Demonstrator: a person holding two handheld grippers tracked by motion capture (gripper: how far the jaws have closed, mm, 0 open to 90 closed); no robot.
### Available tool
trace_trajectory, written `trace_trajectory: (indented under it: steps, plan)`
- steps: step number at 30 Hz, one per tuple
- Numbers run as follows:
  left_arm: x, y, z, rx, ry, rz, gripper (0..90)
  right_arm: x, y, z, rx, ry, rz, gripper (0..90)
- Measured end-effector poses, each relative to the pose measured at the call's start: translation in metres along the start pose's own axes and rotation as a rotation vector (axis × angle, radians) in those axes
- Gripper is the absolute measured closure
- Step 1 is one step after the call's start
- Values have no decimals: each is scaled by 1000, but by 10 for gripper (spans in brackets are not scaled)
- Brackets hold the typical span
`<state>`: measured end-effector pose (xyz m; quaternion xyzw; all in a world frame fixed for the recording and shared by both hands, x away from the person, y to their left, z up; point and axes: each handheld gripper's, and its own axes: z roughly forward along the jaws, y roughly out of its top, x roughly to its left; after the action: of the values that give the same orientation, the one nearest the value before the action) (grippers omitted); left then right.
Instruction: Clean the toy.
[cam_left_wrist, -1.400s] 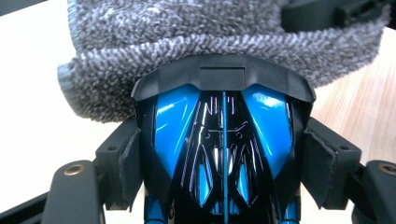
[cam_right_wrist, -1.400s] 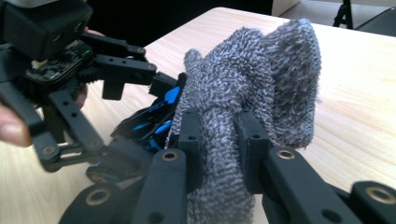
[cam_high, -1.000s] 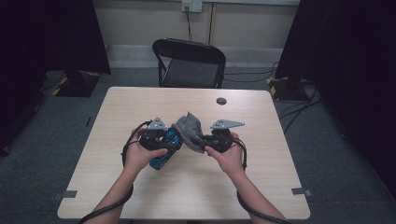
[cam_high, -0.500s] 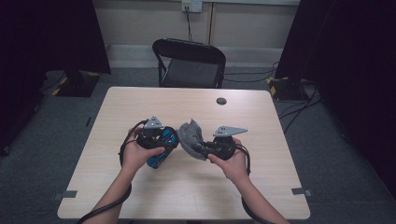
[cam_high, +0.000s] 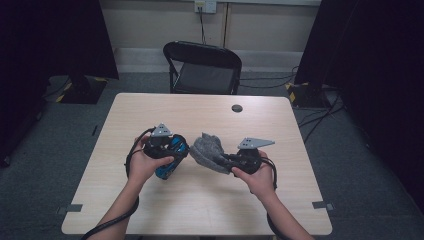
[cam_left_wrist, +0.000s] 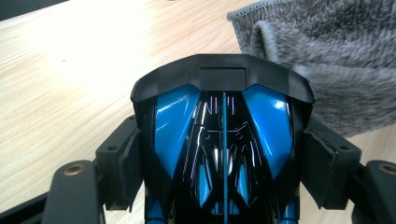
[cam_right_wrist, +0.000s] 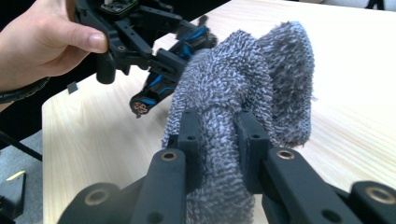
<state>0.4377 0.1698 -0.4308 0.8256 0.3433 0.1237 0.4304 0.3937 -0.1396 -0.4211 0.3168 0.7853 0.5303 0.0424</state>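
pale wood table (cam_high: 200, 200) under the fixed camera, a black folding chair (cam_high: 202, 67) behind its far edge and a small dark round cap (cam_high: 237, 108) on the far part of the top, well apart from the work.

going from the left: the left hand (cam_high: 145, 165) carries the left gripper (cam_high: 167, 152), whose jaws stand apart at a fair width but are clamped on the sides of a glossy blue and black toy car (cam_left_wrist: 224, 140). in the left gripper view the pads press both flanks of the car body, and its long axis runs straight out along the jaws, the black end pointing away from the hand.

just beyond that end, to the right, is the grey fluffy cloth (cam_high: 207, 150). in the left gripper view the cloth (cam_left_wrist: 322, 56) lies ahead and to the right of the car's tip, very near it; whether they touch i cannot tell.

further right, the right gripper (cam_right_wrist: 217, 135) has its jaws drawn close together, pinching a bunched fold of the cloth, the rest standing up in a soft hump toward the car. the right hand (cam_high: 257, 177) holds it low over the table.

so the cloth sits between the two tools, and the car's tip points at it; wiping looks to need the car end and cloth brought together along that axis, with the right hand nearer the cloth.
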Motion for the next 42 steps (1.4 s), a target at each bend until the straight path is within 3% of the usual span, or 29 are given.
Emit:
trace_trajectory:
  steps: [7,16,19,22,31,42]
  plan:
    - [-1,0,1,0,-1,1,256,-13,-3,-15,-31,-31,32,750]
    - [-11,7,2,1,-25,34,255,-36,4,-25,-56,-122,61,750]
    - [-15,8,2,2,-30,45,255,-45,9,-27,-77,-172,69,749]
    - [-17,9,3,4,-37,49,256,-48,13,-26,-81,-189,75,749]
    - [-27,13,6,9,-58,81,255,-49,27,-11,-80,-194,73,748]
    - [-38,14,12,26,-98,96,256,-38,43,17,-65,-174,52,749]
